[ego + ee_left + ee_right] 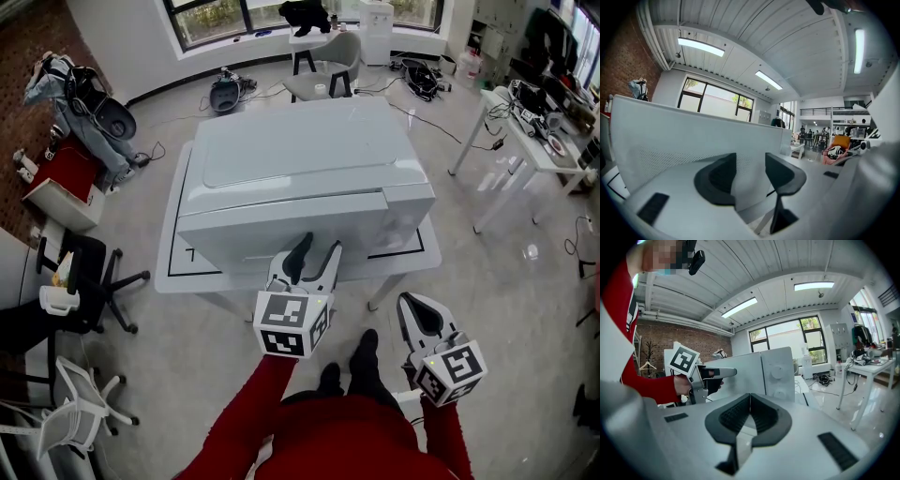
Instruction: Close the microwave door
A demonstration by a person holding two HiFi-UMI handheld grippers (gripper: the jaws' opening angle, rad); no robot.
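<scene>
A white microwave [300,150] stands on a white table [178,267]. Its door [244,239] faces me and lies almost flush with the control panel and its two knobs [777,372]. My left gripper [321,246] is open, its fingertips right at the door's front near its right half. In the left gripper view the door's meshed panel [693,136] fills the space behind the open left gripper [751,164]; whether the pads touch it I cannot tell. My right gripper [410,302] hangs shut and empty, lower right, off the table. In the right gripper view the right gripper [750,397] points at the microwave, left gripper [717,373] beside the door.
Black office chairs [89,277] and a white chair [75,412] stand at the left. A white desk [525,141] with clutter is at the right, a grey chair [328,66] behind the table. Cables lie on the floor. My black shoes [352,366] are just before the table.
</scene>
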